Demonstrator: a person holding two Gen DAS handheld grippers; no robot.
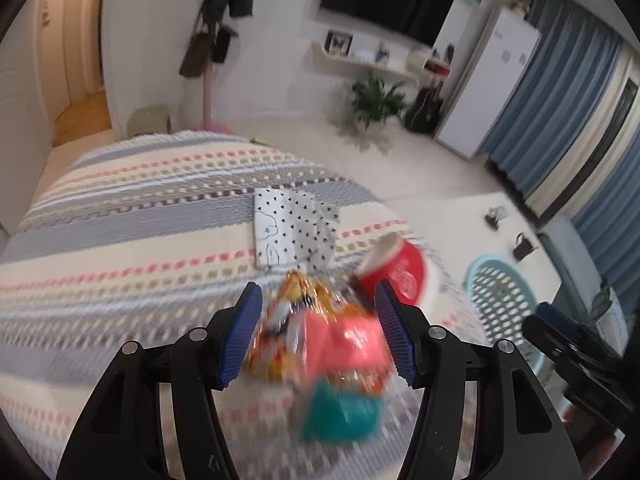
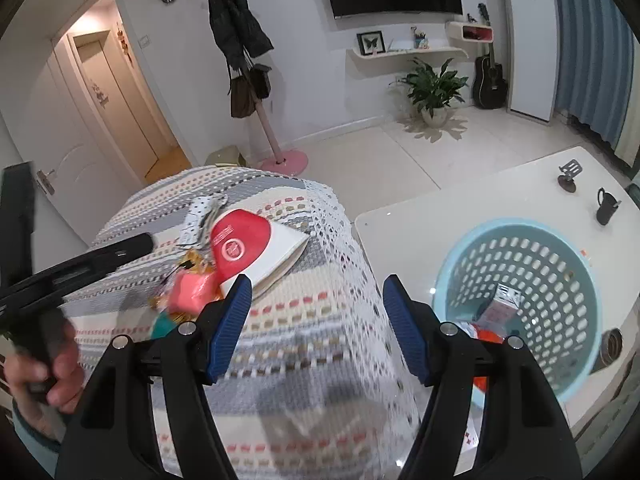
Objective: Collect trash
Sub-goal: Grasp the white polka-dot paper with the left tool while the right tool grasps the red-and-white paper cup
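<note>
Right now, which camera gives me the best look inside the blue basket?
The right wrist view: the blue basket shows nearly whole, with wrappers lying inside. The left wrist view catches only a blurred part of it, contents unclear.

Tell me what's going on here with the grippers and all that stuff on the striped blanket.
A person is clearing trash off the striped blanket with a handheld gripper in each hand. The left gripper is over a pile of snack wrappers, jaws open around them, though blur hides any contact. The right gripper hangs open and empty beside the blue basket on the white table, which already holds a few pieces. A red and white book lies beside the wrappers.
</note>
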